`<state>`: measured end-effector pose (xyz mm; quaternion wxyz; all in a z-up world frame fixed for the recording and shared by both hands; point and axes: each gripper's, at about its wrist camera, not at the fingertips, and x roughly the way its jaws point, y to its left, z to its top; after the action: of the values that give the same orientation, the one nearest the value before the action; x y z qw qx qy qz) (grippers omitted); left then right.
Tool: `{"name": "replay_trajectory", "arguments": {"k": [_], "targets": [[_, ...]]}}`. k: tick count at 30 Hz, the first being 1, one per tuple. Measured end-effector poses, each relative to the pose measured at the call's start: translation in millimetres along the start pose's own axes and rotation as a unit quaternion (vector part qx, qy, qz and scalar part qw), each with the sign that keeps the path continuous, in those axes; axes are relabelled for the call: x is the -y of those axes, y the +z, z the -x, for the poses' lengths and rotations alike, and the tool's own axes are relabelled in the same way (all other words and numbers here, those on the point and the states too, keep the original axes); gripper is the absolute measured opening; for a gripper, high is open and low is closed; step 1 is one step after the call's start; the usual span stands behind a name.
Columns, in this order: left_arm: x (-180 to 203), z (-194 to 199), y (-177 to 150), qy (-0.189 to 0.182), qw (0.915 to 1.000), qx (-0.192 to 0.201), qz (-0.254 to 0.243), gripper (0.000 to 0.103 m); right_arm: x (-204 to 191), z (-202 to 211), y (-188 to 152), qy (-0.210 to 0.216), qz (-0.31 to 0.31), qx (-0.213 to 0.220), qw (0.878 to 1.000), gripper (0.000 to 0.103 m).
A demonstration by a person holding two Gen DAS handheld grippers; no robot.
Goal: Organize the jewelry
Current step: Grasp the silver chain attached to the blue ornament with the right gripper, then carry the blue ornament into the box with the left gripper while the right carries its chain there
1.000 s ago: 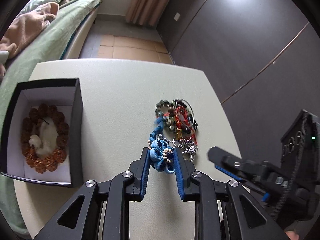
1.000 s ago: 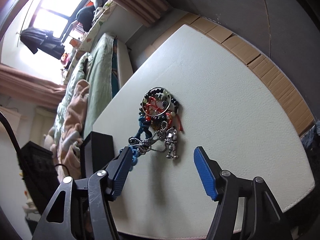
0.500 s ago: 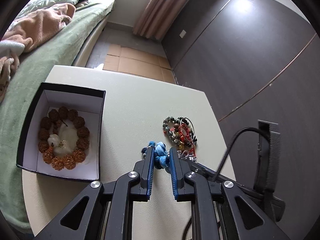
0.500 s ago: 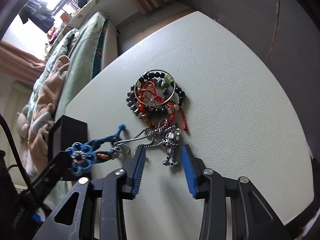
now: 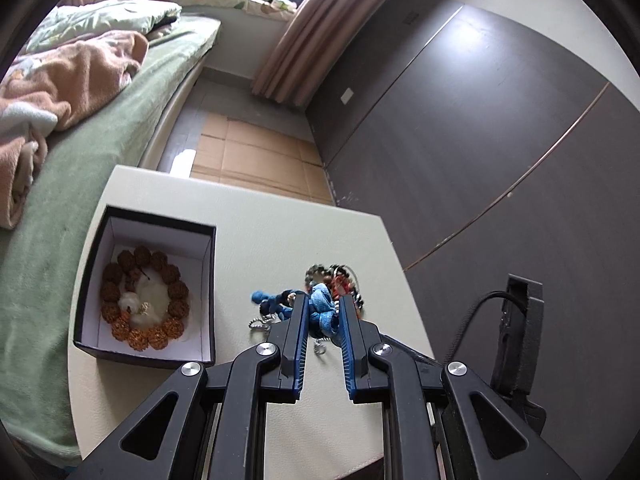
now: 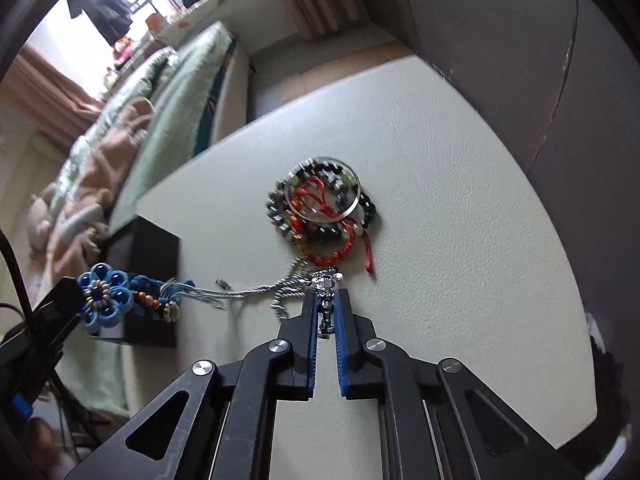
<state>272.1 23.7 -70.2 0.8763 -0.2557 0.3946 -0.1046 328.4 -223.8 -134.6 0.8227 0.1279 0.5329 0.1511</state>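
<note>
The left gripper (image 5: 324, 316) clamps the blue fabric flower (image 5: 323, 312), lifted beside the black box (image 5: 211, 280). The right gripper (image 6: 327, 304) pinches the silver figurine charm (image 6: 326, 308) on the table (image 6: 460, 240), just below the bracelet pile (image 6: 324, 204).

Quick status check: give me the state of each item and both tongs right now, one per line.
Left tongs: shut on the blue flower bracelet, lifted off the table.
Right tongs: shut on the silver charm.
Silver chain: stretched between bracelet and charm, tangled.
Box: open, brown bead bracelet coiled inside.
Pile of beads, red cord and bangle: resting on the table, untouched.
</note>
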Motion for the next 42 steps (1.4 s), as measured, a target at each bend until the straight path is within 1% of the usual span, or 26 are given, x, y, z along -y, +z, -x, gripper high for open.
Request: {"name": "replay_trajectory", "arguments": {"k": [4,9,10,12,15,19,23,27,29,30,31,32,33,34,36,37,42], "targets": [[-0.4,15.5,7.1,-0.002,0.9999,0.016,-0.003,0.016,7.8,28.7,-3.1,0.048,-0.021,0.033,0.998,0.009],[-6.5,36.0,14.1,-0.002,0.9992,0.04,0.001,0.016,2.6,64.4,-2.6,0.103,-0.029,0.088,0.99,0.009],[-8.4,40.4,15.1,-0.003,0.999,0.045,0.004,0.016,0.5,71.3,-2.6,0.114,-0.028,0.098,0.988,0.009],[-11.1,46.8,17.3,0.0,0.9986,0.053,0.006,0.016,-19.1,74.1,4.6,0.132,-0.021,0.116,0.984,0.009],[-15.7,56.4,18.4,0.008,0.9973,0.072,0.009,0.016,-31.2,87.3,7.3,0.155,-0.009,0.138,0.978,0.009],[-25.5,61.3,19.7,0.016,0.9963,0.083,0.019,0.016,-44.5,99.1,9.3,0.173,0.004,0.158,0.972,0.009],[-38.2,60.1,20.3,0.037,0.9947,0.091,0.03,0.016,-58.6,107.3,13.3,0.183,0.014,0.172,0.968,0.009],[-54.9,51.3,20.3,0.034,0.9948,0.082,0.049,0.016,-78.0,121.4,19.5,0.191,0.037,0.19,0.962,0.009],[-64.0,46.9,20.9,0.04,0.9941,0.076,0.065,0.016,-87.4,128.7,22.7,0.195,0.046,0.198,0.96,0.009],[-68.3,43.7,21.4,0.047,0.9936,0.07,0.075,0.02,-92.9,132.9,24.8,0.197,0.05,0.202,0.958,0.009],[-74.8,39.5,22.2,0.053,0.993,0.057,0.088,0.028,-97.5,136.5,27.1,0.199,0.054,0.206,0.957,0.009],[-78.6,37.2,23.0,0.051,0.9927,0.048,0.098,0.035,-104.0,140.4,29.8,0.2,0.059,0.21,0.955,0.009],[-83.0,36.3,23.1,0.047,0.9923,0.044,0.106,0.05,-109.0,143.5,31.5,0.201,0.064,0.214,0.954,0.009],[-85.7,37.6,22.8,0.048,0.9916,0.047,0.11,0.062,-115.5,147.6,33.4,0.203,0.069,0.219,0.952,0.009],[-90.7,44.6,21.3,0.053,0.9902,0.064,0.112,0.072,-124.9,153.2,37.0,0.206,0.076,0.226,0.949,0.009],[-93.7,49.2,21.0,0.053,0.9895,0.073,0.113,0.075,-129.1,155.0,39.1,0.209,0.078,0.229,0.948,0.009],[-107.3,61.0,18.5,0.055,0.9851,0.087,0.138,0.076,-156.1,167.7,47.0,0.223,0.097,0.244,0.939,0.009]]}}
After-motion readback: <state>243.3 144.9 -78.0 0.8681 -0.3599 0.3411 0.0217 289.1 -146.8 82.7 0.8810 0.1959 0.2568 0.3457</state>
